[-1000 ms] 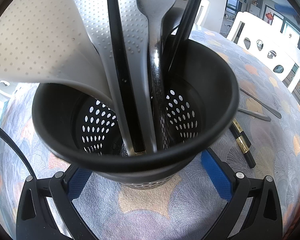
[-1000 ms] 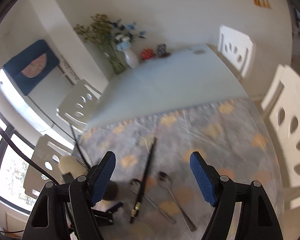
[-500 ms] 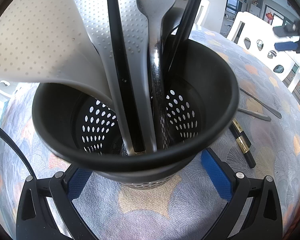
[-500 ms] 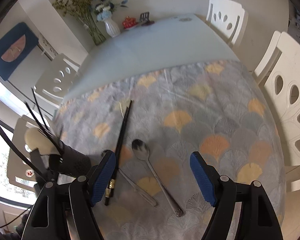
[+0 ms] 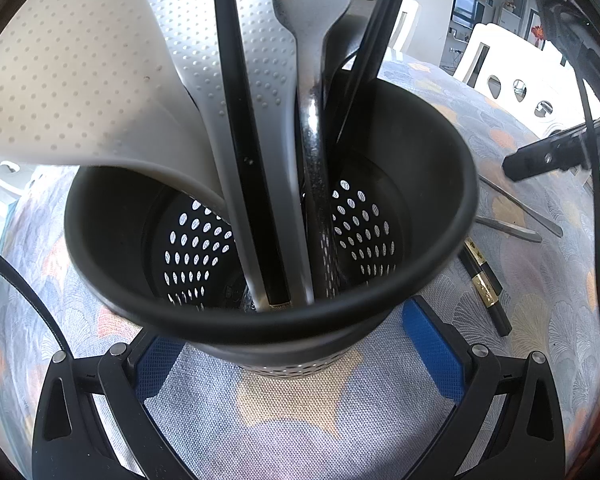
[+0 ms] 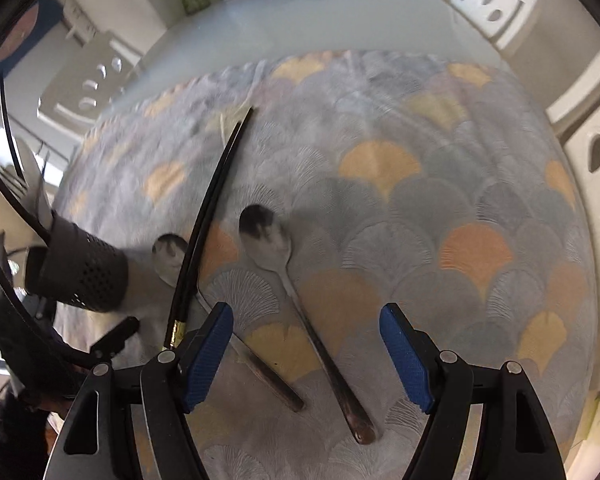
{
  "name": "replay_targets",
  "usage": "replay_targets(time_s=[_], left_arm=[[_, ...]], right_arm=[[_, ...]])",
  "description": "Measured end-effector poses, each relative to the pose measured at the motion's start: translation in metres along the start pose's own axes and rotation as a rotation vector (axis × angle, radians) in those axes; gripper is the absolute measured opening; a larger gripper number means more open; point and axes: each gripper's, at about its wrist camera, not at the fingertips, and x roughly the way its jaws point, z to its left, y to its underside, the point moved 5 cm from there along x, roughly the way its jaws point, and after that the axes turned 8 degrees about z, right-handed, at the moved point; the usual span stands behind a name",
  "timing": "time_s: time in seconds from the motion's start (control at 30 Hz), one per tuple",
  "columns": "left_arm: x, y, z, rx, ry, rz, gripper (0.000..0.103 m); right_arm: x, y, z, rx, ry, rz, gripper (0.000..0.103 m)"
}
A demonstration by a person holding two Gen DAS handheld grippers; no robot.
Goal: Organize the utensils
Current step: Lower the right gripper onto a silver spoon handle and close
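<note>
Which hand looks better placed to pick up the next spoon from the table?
The right. Its open gripper hangs right above a spoon lying on the tablecloth, with nothing between its fingers. The left gripper is busy at the black holder.

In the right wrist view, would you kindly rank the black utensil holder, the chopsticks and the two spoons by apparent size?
1. Chopsticks, longest.
2. Right spoon.
3. Black utensil holder, bulkier but shorter.
Left spoon is unranked: chopsticks and the gripper cover part of it.

The utensil holder (image 5: 268, 320) hides the left gripper's (image 5: 300, 344) contact. Spatula (image 5: 80, 80) and fork (image 5: 312, 8) tops are cropped. Far tablecloth (image 6: 204, 120) is blurred.
</note>
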Motion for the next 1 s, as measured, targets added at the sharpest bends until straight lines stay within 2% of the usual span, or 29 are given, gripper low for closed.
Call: replay_targets(time_s=[0.17,0.37,0.43,0.5,0.63,0.8,1.0], left_arm=[[0.0,0.0,0.0,0.0,0.0,0.0,0.103],[0.0,0.0,0.0,0.0,0.0,0.0,0.103],[0.0,0.0,0.001,0.0,0.0,0.0,0.103],[0.0,0.0,0.0,0.0,0.0,0.0,0.103],[0.0,0.0,0.0,0.0,0.001,0.0,0.103],[0.0,0.0,0.001,0.0,0.0,0.0,0.103],[0.0,0.0,0.001,0.0,0.001,0.0,0.103]], right_arm=[[0.01,-0.001,0.012,-0.042,0.016,0.022,0.07],[0.024,-0.002,0.013,-0.075,0.052,0.071,0.052],[0.025,-0.002,0.014,-0.088,0.072,0.063,0.049],[0.026,-0.001,0.014,-0.097,0.093,0.053,0.04],[0.026,0.0,0.017,-0.12,0.149,0.038,0.034],[0.027,0.0,0.029,-0.169,0.202,0.02,0.013],[0.027,-0.001,0.032,-0.174,0.23,0.01,0.006]])
